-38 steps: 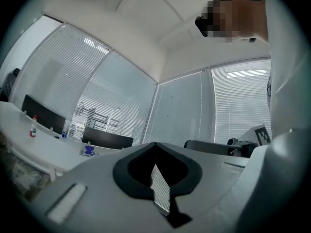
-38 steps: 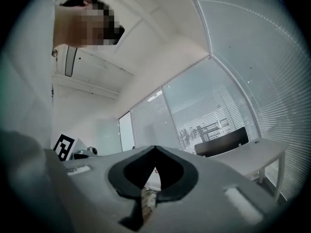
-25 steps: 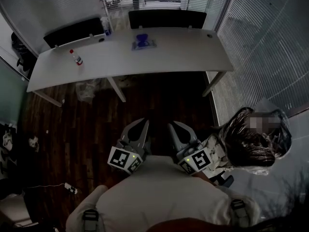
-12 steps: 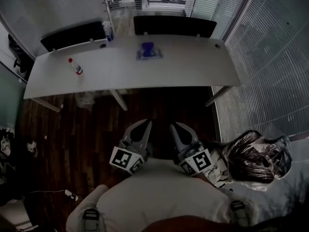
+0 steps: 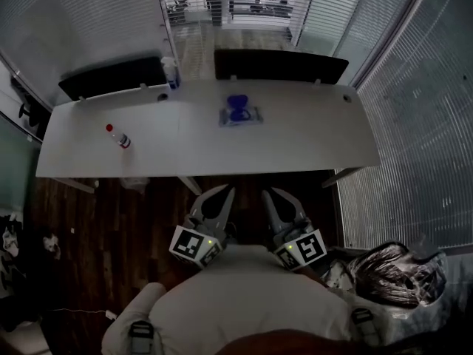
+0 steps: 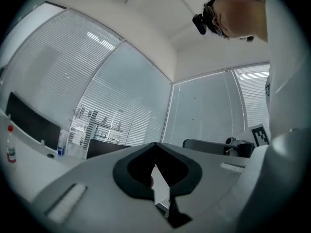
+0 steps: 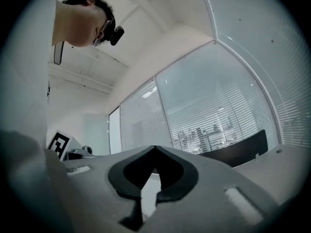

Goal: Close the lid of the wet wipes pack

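Near the left end of the long white worktop [image 5: 310,135]: small clear bottle with red cap [image 5: 118,137]. At the back edge: pale spray bottle [image 5: 171,71]. Around mid-worktop, toward the back edge: flat wet wipes pack with blue lid [image 5: 239,114], too small to tell how far open. Well short of the front edge: left hand-held gripper [image 5: 225,192] and right hand-held gripper [image 5: 267,194], each closed tip to tip, holding nothing. Likely risks: pressing one-sided and shoving the light pack along; pushing off-centre and leaving the lid unlatched.
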Action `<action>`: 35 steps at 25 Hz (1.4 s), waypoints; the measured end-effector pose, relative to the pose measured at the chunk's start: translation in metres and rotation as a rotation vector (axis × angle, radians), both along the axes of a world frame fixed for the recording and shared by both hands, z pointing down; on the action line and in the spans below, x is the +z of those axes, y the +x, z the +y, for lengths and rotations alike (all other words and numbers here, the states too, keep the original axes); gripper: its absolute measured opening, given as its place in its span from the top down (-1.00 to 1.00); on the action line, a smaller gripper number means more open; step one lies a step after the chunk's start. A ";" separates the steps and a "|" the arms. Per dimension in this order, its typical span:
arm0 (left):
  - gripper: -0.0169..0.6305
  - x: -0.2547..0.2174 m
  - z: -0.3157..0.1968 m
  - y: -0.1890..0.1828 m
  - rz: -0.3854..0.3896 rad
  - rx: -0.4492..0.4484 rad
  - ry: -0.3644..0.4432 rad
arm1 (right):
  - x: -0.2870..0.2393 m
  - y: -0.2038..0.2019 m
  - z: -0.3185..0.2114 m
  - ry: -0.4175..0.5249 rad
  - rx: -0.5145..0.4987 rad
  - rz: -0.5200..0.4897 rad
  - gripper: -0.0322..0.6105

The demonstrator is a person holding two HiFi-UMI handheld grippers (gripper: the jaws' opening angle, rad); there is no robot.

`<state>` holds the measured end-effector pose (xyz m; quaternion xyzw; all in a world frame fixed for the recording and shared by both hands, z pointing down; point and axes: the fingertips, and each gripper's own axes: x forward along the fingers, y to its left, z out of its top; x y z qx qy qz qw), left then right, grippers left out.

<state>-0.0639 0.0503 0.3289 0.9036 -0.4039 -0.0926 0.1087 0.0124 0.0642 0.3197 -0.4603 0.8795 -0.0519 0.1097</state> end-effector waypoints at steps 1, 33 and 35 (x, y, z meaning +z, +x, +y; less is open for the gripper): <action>0.94 0.000 -0.011 -0.004 0.001 -0.004 0.001 | -0.001 -0.003 -0.013 0.000 0.000 -0.004 0.90; 0.94 -0.011 -0.117 0.036 0.012 -0.022 0.006 | -0.012 0.027 -0.122 0.024 -0.035 0.035 0.90; 0.94 -0.010 -0.115 0.037 0.007 -0.019 -0.001 | -0.012 0.028 -0.121 0.022 -0.038 0.035 0.90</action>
